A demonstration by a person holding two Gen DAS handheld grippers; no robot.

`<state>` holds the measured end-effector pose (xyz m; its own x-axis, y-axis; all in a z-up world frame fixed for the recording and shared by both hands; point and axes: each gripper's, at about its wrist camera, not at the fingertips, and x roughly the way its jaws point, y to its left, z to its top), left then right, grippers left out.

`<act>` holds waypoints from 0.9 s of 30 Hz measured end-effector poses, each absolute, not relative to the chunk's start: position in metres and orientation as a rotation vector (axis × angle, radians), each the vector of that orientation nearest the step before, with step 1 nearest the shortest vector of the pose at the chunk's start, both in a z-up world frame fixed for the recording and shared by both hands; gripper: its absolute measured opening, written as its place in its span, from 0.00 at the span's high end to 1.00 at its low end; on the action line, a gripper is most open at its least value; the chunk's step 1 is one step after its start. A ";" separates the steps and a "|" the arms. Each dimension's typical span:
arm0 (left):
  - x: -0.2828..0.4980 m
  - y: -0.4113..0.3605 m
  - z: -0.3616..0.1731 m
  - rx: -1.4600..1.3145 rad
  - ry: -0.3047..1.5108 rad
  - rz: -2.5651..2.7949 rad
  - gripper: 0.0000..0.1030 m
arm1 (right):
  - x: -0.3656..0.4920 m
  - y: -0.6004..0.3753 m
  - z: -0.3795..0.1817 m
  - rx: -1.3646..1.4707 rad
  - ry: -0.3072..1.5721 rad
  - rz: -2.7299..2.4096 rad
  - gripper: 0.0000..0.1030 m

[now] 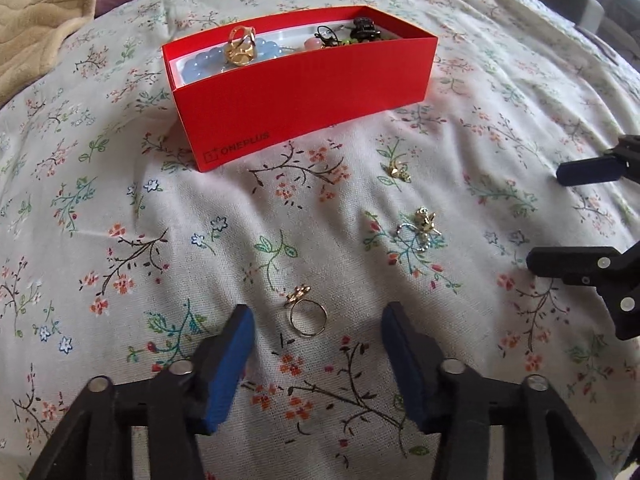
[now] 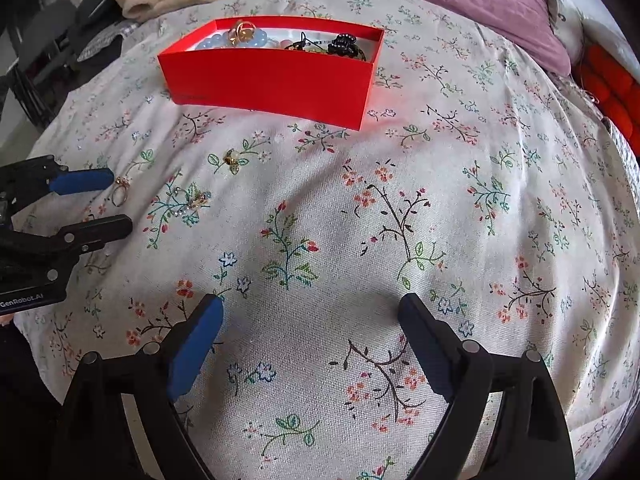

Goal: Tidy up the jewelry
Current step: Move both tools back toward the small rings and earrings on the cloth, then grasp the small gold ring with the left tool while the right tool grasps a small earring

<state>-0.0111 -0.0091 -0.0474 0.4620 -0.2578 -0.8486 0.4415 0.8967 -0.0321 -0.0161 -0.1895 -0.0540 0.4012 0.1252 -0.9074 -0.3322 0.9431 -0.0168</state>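
1. We are at the pick-up step of the tidy: the left gripper (image 1: pixel 318 318) hangs low over a gold ring (image 1: pixel 306 314) that lies flat on the flowered bedspread (image 1: pixel 120 208), its ornament pointing towards the box.
2. The jaws stand part-way open, one blue pad on either side of the ring and neither touching it; nothing is held.
3. The right gripper (image 2: pixel 310 320) hovers wide open over bare cloth, well apart from any jewellery, and holds nothing.
4. The red box (image 1: pixel 296 100) sits further up the bed, already holding blue beads (image 1: pixel 208 65), a gold piece (image 1: pixel 240 49) and dark hair clips (image 1: pixel 362 29).
5. Still loose on the cloth are a small gold earring (image 1: pixel 398 171) near the box and a gold-and-silver brooch (image 1: pixel 420 226) between that and the ring.
6. The next move, as we judge it, calls for lowering the pads to the cloth and closing squarely across the band. The ring is thin and lies flat, so it may slip or the pads may pinch fabric instead.
7. Then we carry it up over the box's near wall and let go inside.
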 end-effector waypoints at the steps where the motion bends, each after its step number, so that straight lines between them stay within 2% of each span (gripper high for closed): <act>1: -0.010 -0.009 -0.048 0.190 1.005 -0.436 0.58 | -0.016 -0.189 -0.054 -0.204 1.124 0.291 0.11; 3: -0.009 -0.009 -0.048 0.190 1.001 -0.434 0.62 | -0.014 -0.189 -0.053 -0.195 1.126 0.291 0.11; 6: -0.008 -0.010 -0.048 0.201 0.993 -0.428 0.75 | -0.013 -0.188 -0.052 -0.178 1.127 0.288 0.11; 8: -0.007 -0.008 -0.047 0.201 0.993 -0.420 0.89 | -0.012 -0.187 -0.051 -0.164 1.127 0.292 0.11; 10: -0.005 -0.004 -0.047 0.193 0.998 -0.413 0.95 | -0.011 -0.185 -0.050 -0.154 1.128 0.300 0.11; 18: -0.005 0.005 -0.042 0.176 1.001 -0.425 0.98 | -0.013 -0.168 -0.042 -0.070 1.114 0.434 0.12; 20: -0.006 0.007 -0.041 0.176 0.999 -0.425 0.98 | -0.015 -0.160 -0.040 -0.060 1.107 0.464 0.18; 22: -0.007 0.008 -0.041 0.178 0.998 -0.425 0.98 | -0.017 -0.149 -0.041 -0.067 1.110 0.505 0.34; 27: -0.007 0.016 -0.040 0.160 1.004 -0.433 0.98 | -0.022 -0.123 -0.049 -0.133 1.124 0.578 0.57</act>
<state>-0.0070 0.0160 -0.0404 0.4610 -0.2774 -0.8429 0.4226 0.9039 -0.0663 -0.0217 -0.1227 -0.0491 0.3037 0.3690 -0.8784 -0.4996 0.8467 0.1829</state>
